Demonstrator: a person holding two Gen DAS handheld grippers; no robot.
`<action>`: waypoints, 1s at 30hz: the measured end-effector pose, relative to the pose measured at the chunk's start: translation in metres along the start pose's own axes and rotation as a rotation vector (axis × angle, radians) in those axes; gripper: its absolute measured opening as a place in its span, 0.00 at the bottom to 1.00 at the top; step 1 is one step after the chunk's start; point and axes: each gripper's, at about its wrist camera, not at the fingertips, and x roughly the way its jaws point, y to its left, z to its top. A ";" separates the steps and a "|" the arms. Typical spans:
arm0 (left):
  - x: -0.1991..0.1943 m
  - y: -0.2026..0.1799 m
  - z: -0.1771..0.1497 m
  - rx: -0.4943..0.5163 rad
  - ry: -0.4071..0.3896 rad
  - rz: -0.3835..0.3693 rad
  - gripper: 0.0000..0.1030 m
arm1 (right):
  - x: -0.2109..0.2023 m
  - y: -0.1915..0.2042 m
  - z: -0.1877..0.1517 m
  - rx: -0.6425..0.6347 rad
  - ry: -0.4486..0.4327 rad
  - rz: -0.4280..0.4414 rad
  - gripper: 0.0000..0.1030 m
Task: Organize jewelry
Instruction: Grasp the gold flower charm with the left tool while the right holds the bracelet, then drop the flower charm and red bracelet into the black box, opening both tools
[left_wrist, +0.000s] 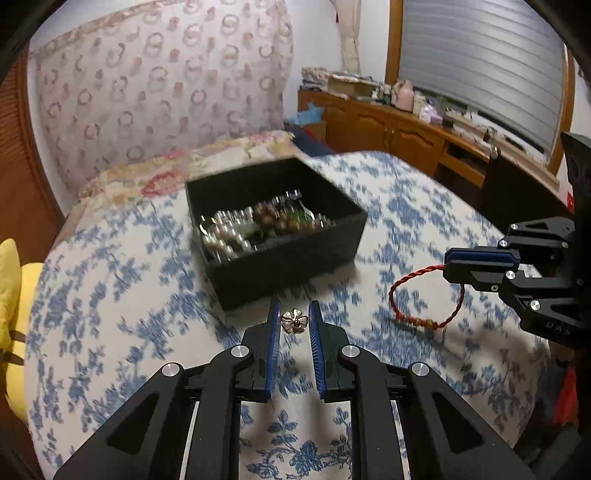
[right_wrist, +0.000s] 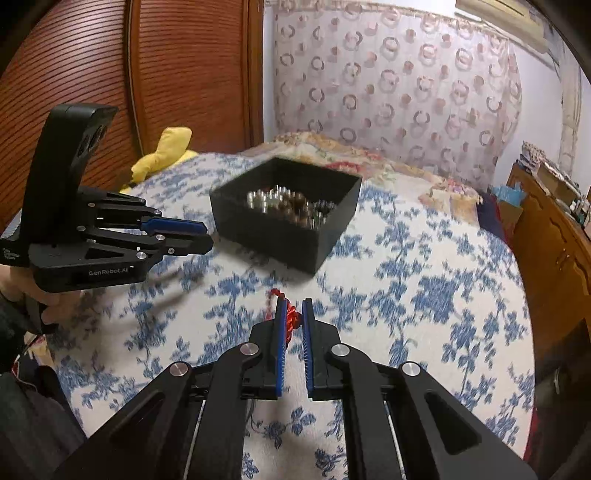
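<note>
A black open box (left_wrist: 291, 254) holding beads and pearl jewelry sits on the bed; it also shows in the right wrist view (right_wrist: 284, 236). My left gripper (left_wrist: 293, 314) is shut on a small metal flower brooch (left_wrist: 294, 321), held just in front of the box. My right gripper (right_wrist: 293, 308) is shut on a red cord bracelet (right_wrist: 291, 317). In the left wrist view the right gripper (left_wrist: 448, 264) holds the bracelet (left_wrist: 421, 321) so that its loop hangs down to the bedspread. The left gripper (right_wrist: 207, 236) shows at the left of the right wrist view.
The bed has a blue-and-white floral bedspread (left_wrist: 110, 295). A floral pillow (left_wrist: 192, 162) lies behind the box. A yellow soft toy (right_wrist: 162, 155) sits at the bed's edge. A wooden cabinet with clutter (left_wrist: 406, 125) stands beyond the bed.
</note>
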 end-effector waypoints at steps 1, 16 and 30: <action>-0.002 0.000 0.003 -0.001 -0.006 0.003 0.14 | -0.003 0.000 0.005 -0.003 -0.012 -0.001 0.09; -0.004 0.027 0.046 -0.067 -0.085 0.071 0.14 | -0.015 -0.006 0.061 0.022 -0.129 -0.003 0.09; 0.008 0.038 0.061 -0.114 -0.108 0.081 0.34 | 0.031 -0.017 0.095 0.061 -0.114 -0.019 0.09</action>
